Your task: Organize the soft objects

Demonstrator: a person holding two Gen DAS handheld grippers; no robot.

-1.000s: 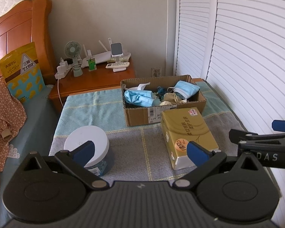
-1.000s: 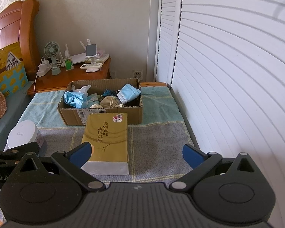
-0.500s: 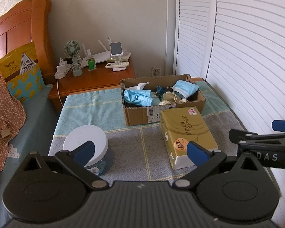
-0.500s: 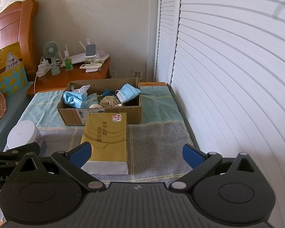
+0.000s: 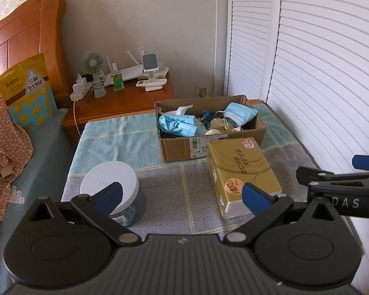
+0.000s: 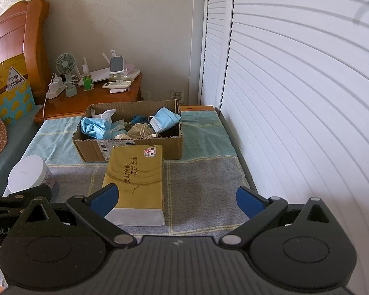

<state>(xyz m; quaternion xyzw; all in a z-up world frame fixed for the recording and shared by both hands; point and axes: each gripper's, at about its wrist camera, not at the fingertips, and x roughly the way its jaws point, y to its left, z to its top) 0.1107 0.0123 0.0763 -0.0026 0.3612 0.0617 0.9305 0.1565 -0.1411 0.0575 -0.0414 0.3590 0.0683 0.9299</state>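
While both my grippers (image 5: 182,193) (image 6: 176,198) hover open and empty, masks (image 6: 163,120) lie in the box (image 6: 140,151).
Tissue pack (image 6: 136,179) sits outside it; early or finished, I cannot tell.

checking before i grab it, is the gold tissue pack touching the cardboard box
Cannot tell. In the right wrist view the tissue pack overlaps the cardboard box front, hiding any gap; the left wrist view doesn't show it either.

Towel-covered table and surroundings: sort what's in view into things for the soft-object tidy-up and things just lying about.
For the job:
brown cardboard box
crumpled blue face masks
gold rectangular tissue pack
open left tool
open right tool

Lying about:
white-lidded round container
green desk fan
yellow snack bag
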